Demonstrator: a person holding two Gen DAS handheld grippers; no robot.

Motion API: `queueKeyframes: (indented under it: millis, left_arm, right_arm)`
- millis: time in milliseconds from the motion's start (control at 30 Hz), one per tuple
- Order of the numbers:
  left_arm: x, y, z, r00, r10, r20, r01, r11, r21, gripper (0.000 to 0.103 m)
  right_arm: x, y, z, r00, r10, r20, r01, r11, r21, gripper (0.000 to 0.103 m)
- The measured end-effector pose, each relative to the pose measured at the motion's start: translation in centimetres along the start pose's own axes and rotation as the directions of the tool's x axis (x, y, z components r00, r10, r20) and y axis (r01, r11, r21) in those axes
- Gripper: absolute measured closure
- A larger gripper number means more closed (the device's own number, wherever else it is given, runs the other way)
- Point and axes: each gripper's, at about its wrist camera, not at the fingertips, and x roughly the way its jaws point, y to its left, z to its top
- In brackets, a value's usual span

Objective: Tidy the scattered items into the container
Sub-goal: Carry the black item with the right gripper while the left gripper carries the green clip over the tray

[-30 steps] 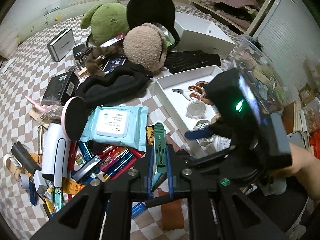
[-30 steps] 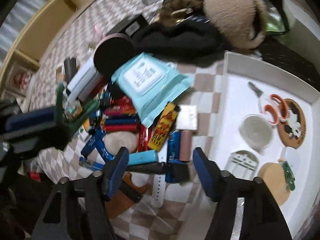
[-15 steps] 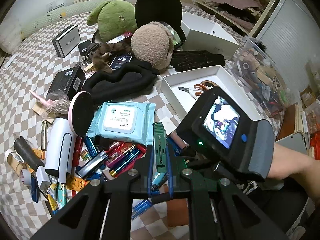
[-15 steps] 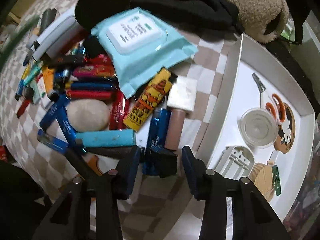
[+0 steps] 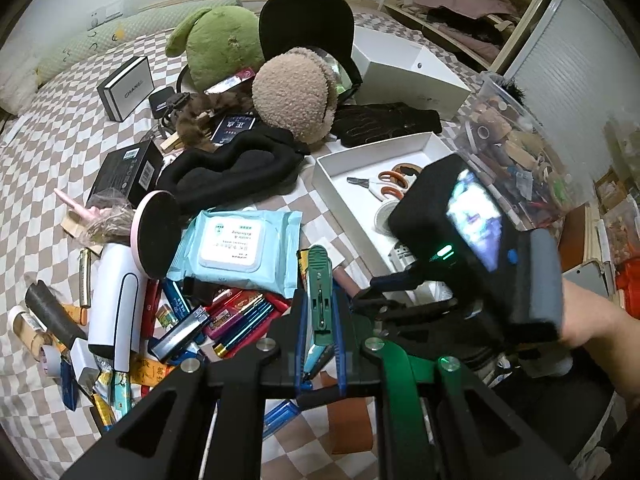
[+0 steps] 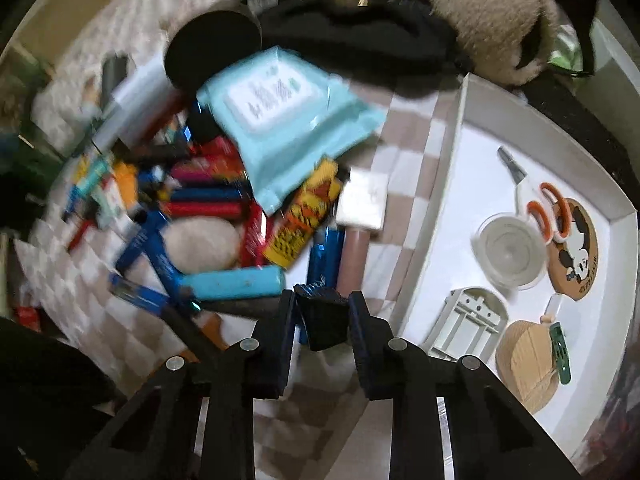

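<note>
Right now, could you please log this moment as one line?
left claw: shut on green clip | right claw: shut on black block | tray: right

At lower centre of the left view, a green plastic clip (image 5: 319, 296) is showing a smooth, slightly shiny face with a thin metal spring. Above it, a wipes pack (image 5: 236, 246) is gleaming as glossy blue film with a matt label. A beige plush (image 5: 294, 96) at upper centre is looking nubbly and woolly, and a green plush (image 5: 224, 42) soft and matt. The checked cloth (image 5: 48, 152) at left is lying matt. In the right view, the white tray (image 6: 448, 184) is looking like smooth card, and a small black block (image 6: 323, 322) at lower centre is looking like matt plastic
</note>
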Motion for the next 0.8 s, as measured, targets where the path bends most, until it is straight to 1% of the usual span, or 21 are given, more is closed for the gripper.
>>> queueKeyframes:
  millis: [100, 200, 333, 567, 800]
  left_arm:
    - [0.1, -0.4, 0.4, 1.0, -0.01, 0.003, 0.01, 1.0, 0.001, 0.091]
    - [0.2, -1.3, 0.9, 1.0, -0.026, 0.006, 0.026, 1.0, 0.011, 0.091]
    - [0.5, -3.3, 1.7, 0.998, -0.055, 0.011, 0.054, 0.998, 0.04, 0.091]
    - [1.6, -7.2, 3.0, 0.994, -0.106, 0.005, 0.105, 0.99, 0.091, 0.091]
    - [3.2, -11.5, 4.2, 0.987, -0.16, -0.011, 0.16, 0.977, 0.142, 0.091]
  right_arm:
    - [-2.8, -1.5, -0.3, 0.996, 0.044, 0.077, -0.048, 0.997, 0.054, 0.076]
    - [-5.1, -2.9, -0.4, 0.987, 0.065, 0.144, -0.081, 0.991, 0.105, 0.076]
    - [-8.0, -5.2, -1.3, 0.968, 0.075, 0.239, -0.122, 0.975, 0.187, 0.076]
    - [-10.2, -9.0, -3.7, 0.951, 0.036, 0.308, -0.133, 0.945, 0.3, 0.076]
    - [-12.2, -12.8, -6.3, 0.93, -0.011, 0.367, -0.149, 0.902, 0.406, 0.076]
